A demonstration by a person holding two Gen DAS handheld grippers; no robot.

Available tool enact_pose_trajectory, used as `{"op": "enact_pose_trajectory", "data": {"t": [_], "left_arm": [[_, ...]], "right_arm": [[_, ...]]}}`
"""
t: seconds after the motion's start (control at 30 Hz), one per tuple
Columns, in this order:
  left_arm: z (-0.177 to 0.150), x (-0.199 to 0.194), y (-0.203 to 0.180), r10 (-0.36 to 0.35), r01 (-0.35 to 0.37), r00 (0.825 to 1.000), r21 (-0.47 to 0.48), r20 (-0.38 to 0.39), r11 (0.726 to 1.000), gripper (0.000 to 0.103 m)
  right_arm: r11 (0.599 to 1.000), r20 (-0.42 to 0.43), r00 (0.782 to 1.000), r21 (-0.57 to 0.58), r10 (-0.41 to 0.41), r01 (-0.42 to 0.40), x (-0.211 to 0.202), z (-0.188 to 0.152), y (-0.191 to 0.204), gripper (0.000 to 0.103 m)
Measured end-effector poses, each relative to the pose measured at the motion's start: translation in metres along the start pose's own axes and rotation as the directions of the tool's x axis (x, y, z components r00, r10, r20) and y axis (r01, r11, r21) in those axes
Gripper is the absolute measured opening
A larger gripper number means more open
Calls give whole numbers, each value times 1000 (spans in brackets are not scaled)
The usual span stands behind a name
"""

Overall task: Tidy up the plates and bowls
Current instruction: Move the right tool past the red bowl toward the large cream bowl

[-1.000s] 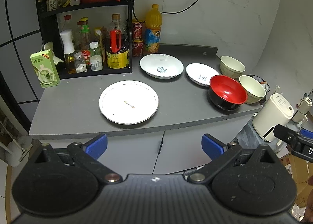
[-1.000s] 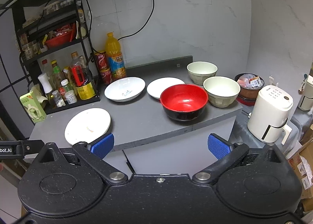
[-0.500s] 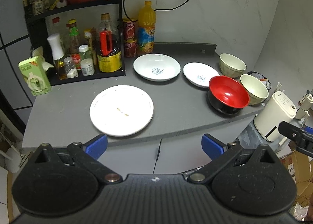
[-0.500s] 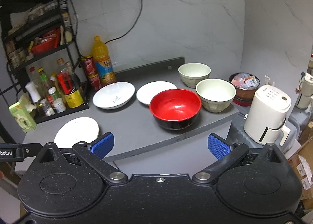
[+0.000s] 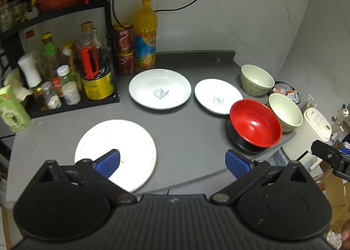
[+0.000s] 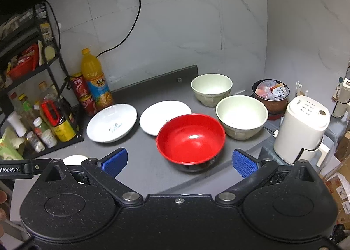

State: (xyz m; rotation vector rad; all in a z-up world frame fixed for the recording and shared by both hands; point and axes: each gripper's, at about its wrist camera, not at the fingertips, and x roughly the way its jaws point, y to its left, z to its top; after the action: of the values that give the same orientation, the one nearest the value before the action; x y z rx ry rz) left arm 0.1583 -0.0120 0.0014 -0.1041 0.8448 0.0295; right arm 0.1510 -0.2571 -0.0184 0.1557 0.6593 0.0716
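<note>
On the grey counter [image 5: 186, 132], three plates and three bowls are laid out singly, none stacked. In the left wrist view the large flat plate [image 5: 122, 140] is found at 7 o'clock of the counter's middle, close to the front edge; the deep white plate [image 5: 159, 91] sits at 12 o'clock and the small white plate [image 5: 217, 96] at 2 o'clock, near each other but apart. The red bowl [image 6: 190, 138] stands at the front right corner, with the near cream bowl [image 6: 241, 116] just beside it at 2 o'clock and the far cream bowl [image 6: 211, 89] behind.

The left gripper [image 5: 172, 162] is held wide and empty, its left pad over the flat plate's near rim. The right gripper [image 6: 179, 161] is likewise spread wide, empty, with the red bowl centred between its pads.

The step in hand is judged to be the approach: nothing is yet gripped. A rim pinch is probably called for next, on the flat plate or the red bowl, before stacking like with like.

Open room is seen at the counter's centre. The red bowl and the near cream bowl sit near the right edge, above a white appliance [image 6: 303, 127], so an outward nudge could tip one off. The bottle rack [image 5: 65, 70] crowds 10 o'clock.
</note>
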Motion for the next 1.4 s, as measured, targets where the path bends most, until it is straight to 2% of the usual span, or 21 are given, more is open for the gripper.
{"op": "enact_pose_trajectory", "data": {"t": [0.43,0.77,1.0,1.17,1.4], "left_arm": [[56,54,27,-8,9,1000,26,-30,1000,102],[81,80,39,-8,9,998,28,-56,1000,102],[89,98,25,-11,14,997,38,-82,999,102],[97,109,3,-18,22,996,48,-89,999,102],[107,136,-36,-19,18,988,-9,-151,1000,100]], "right_arm": [[997,3,999,64,-47,46,52,34,28,103],[996,-2,999,67,-53,53,72,48,38,103],[995,-29,997,68,-67,68,89,55,26,103],[995,-57,996,74,-61,65,105,63,4,103],[998,-98,994,45,-42,46,128,75,-33,103]]}}
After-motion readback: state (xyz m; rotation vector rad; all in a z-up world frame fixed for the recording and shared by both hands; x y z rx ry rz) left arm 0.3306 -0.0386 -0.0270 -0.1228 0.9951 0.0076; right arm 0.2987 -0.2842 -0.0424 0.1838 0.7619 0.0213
